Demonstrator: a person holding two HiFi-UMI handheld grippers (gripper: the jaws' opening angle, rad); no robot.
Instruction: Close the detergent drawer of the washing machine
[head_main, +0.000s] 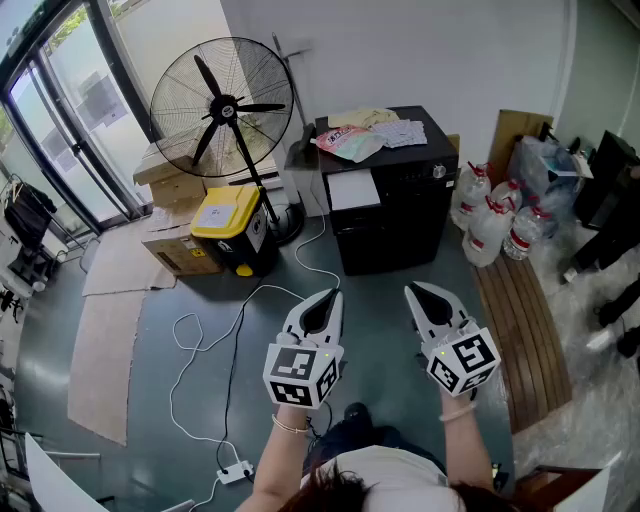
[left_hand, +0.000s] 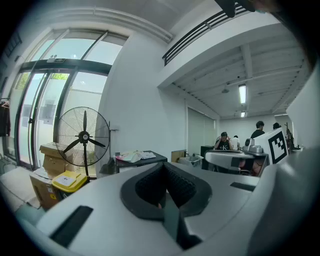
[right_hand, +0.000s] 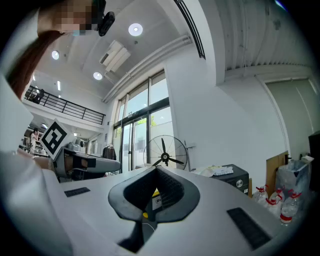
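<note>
Head view alone shows both grippers: the left gripper (head_main: 333, 298) and right gripper (head_main: 416, 292), each with jaws closed on nothing, well short of the one black washing machine (head_main: 400, 215). Its white detergent drawer (head_main: 353, 189) sits at the front's top left. One fan (head_main: 222, 105) and four water bottles (head_main: 492, 222) flank it. Left gripper view alone shows people (left_hand: 223, 141) at desks.

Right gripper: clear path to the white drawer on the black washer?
Probably yes. Nothing stands between the right gripper and the white drawer, only bare floor; the bottles sit beside the washer. The gripper is well short of it.
</note>
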